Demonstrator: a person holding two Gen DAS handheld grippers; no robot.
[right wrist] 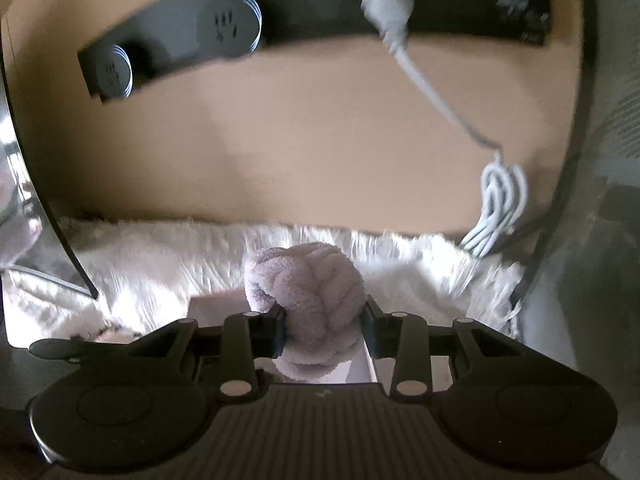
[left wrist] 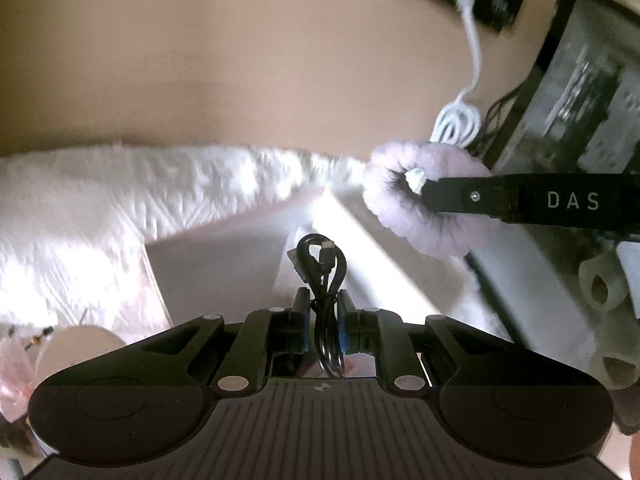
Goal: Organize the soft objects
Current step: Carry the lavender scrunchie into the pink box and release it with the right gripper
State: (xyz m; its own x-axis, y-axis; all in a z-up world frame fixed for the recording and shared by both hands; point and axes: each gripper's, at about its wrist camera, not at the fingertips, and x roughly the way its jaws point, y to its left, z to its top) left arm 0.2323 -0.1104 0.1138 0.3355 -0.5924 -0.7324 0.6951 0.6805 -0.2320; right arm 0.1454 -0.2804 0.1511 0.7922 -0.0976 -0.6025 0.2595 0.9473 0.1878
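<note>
Motion blur smears the white fur (left wrist: 120,208) and the power strip (right wrist: 280,20), whose right end runs out of frame. The black cable's (left wrist: 326,276) lower loop is hidden behind the left hand-held gripper (left wrist: 324,320). The scrunchie's (right wrist: 308,300) underside is hidden behind the right hand-held gripper (right wrist: 324,328).

Right gripper (right wrist: 324,330) clamped on fluffy lilac plush scrunchie (right wrist: 308,300), above white furry rug (right wrist: 160,260). Coiled white cable (right wrist: 500,208) hangs from black power strip (right wrist: 280,12).

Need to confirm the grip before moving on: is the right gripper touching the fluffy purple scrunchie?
Touching. The right wrist view shows the right gripper closed on the purple scrunchie, both pads pressing into its plush sides.
</note>
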